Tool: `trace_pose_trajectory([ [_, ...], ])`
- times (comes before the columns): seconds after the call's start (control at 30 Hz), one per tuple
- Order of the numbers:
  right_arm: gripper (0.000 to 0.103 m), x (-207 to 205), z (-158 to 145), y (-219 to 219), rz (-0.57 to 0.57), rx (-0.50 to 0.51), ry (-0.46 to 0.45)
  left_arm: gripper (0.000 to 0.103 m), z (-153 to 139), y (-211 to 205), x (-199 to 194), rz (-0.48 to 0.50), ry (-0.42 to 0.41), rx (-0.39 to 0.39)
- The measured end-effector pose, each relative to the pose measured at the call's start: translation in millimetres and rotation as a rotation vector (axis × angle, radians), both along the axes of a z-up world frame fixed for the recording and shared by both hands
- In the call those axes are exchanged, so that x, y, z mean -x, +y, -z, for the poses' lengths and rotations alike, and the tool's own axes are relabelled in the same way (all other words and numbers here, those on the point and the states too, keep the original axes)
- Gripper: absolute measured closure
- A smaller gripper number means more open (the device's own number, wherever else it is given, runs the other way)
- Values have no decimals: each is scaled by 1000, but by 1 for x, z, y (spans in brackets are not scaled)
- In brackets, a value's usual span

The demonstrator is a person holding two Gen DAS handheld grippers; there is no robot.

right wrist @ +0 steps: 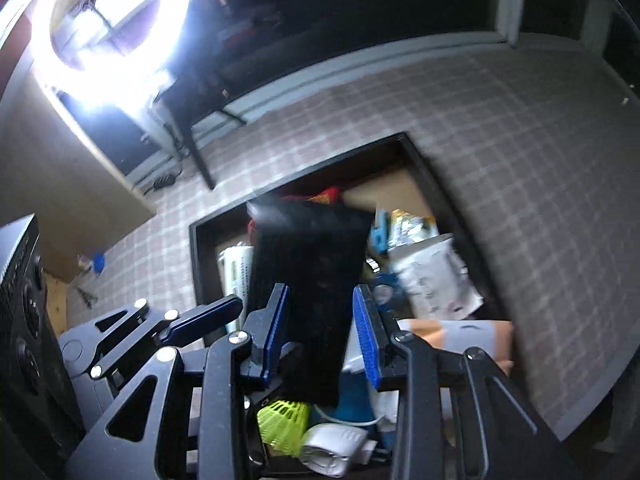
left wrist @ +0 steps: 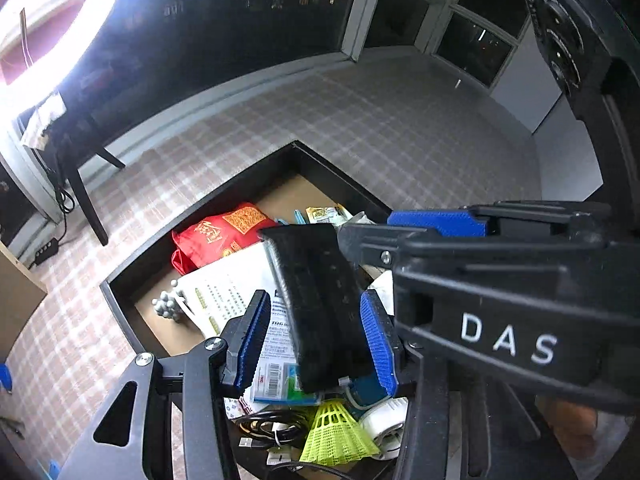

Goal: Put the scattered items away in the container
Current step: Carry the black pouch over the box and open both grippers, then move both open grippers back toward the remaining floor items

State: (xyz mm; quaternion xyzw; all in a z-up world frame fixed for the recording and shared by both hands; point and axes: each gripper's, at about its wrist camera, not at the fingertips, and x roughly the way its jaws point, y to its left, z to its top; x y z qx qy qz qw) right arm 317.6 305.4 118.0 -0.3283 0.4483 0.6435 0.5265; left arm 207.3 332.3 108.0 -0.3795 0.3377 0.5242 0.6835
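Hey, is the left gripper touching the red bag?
Apart: left wrist view shows white paper between the left gripper and the red bag.

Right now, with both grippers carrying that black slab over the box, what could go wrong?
1. The black rectangular slab is held by both the left gripper and the right gripper; letting go unevenly could tip it.
2. The black open box is crowded; the slab could land on the yellow-green plastic shuttlecock and crush it.
3. The right wrist view is blurred, so aim may be off.
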Motion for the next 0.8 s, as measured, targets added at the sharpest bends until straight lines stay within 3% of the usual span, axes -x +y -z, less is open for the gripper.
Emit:
trace_pose_trajectory([
  [0.1,67,3,-8,-4,-8,-28,-23,58,-3,-6,2,-5,22,-14],
  [0.2,52,13,-10,-8,-38,-47,-51,58,-5,-10,12,-24,37,-29],
  [0.37,51,38,-11,-16,-88,-88,-82,58,-5,-23,40,-76,48,-31],
  [0.53,51,70,-7,-19,-137,-105,-50,58,3,-43,82,-154,65,-15],
  [0.8,51,141,8,-24,-278,-106,-27,58,25,-94,179,-367,78,26],
])
